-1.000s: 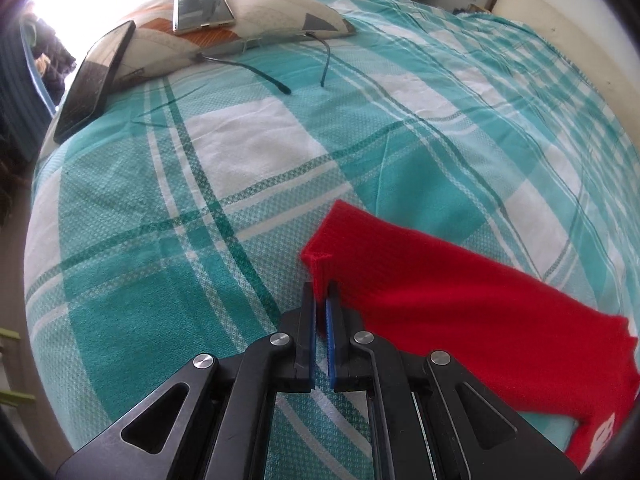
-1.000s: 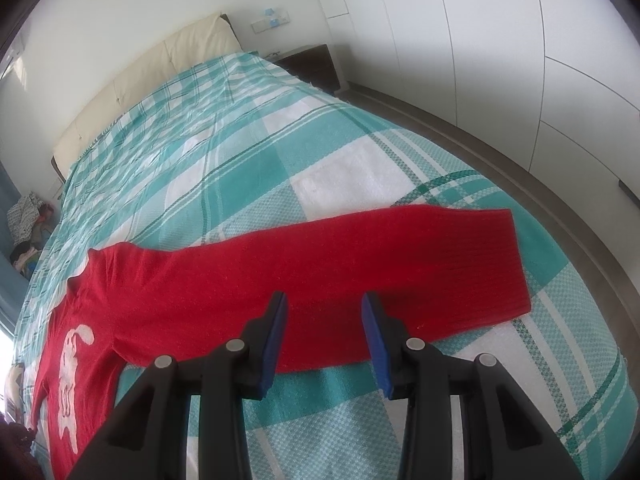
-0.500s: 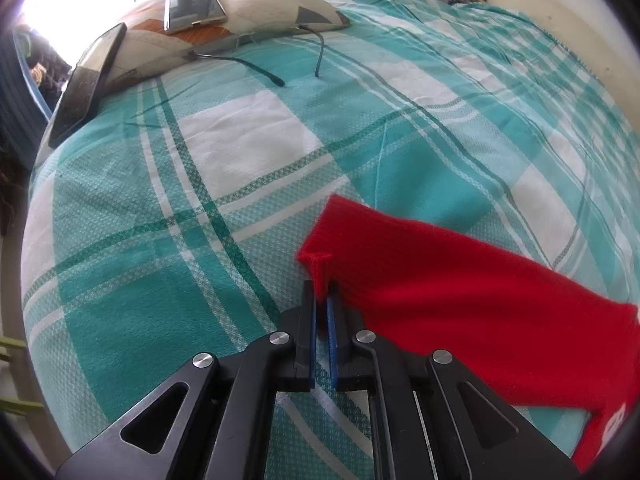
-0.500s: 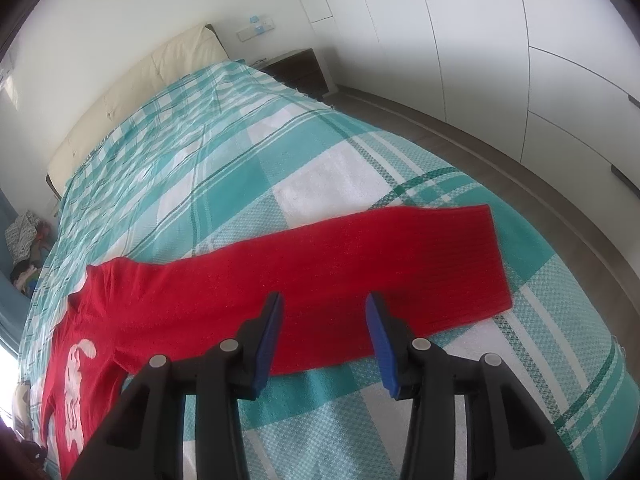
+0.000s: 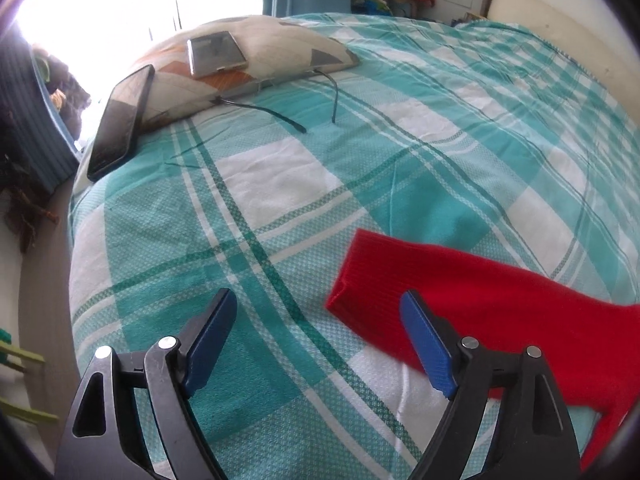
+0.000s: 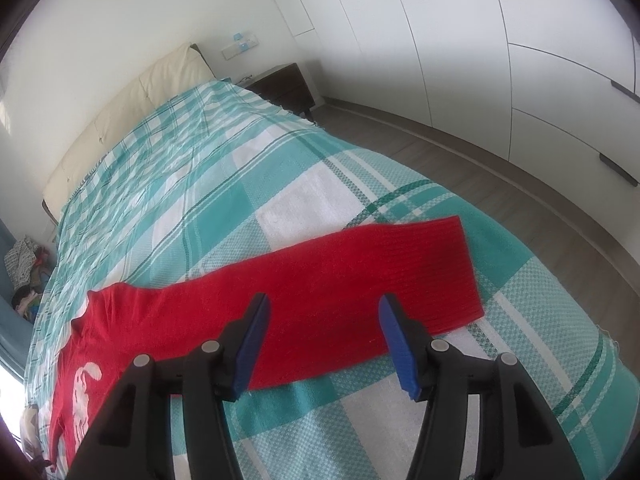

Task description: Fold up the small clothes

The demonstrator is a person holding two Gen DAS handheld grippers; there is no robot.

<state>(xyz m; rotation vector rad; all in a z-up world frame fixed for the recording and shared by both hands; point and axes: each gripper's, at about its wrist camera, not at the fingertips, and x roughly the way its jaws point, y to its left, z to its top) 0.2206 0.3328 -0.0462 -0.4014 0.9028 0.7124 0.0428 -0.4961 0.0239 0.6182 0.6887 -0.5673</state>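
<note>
Now both claws have just been opening and hold nothing: the left claw (image 5: 316, 336) hangs just left of the red sweater's (image 6: 320, 280) cuff; the right claw (image 6: 322, 340) hovers over the other sleeve, stretched crosswise on the bed (image 6: 300, 184).

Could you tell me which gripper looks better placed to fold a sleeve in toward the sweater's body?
Probably the right gripper: its open jaws sit centred over the red sweater's flat sleeve. The left gripper is open, mostly over the bedspread.

Red sweater (image 6: 320, 280), teal-and-white plaid bedspread (image 6: 320, 184)
</note>
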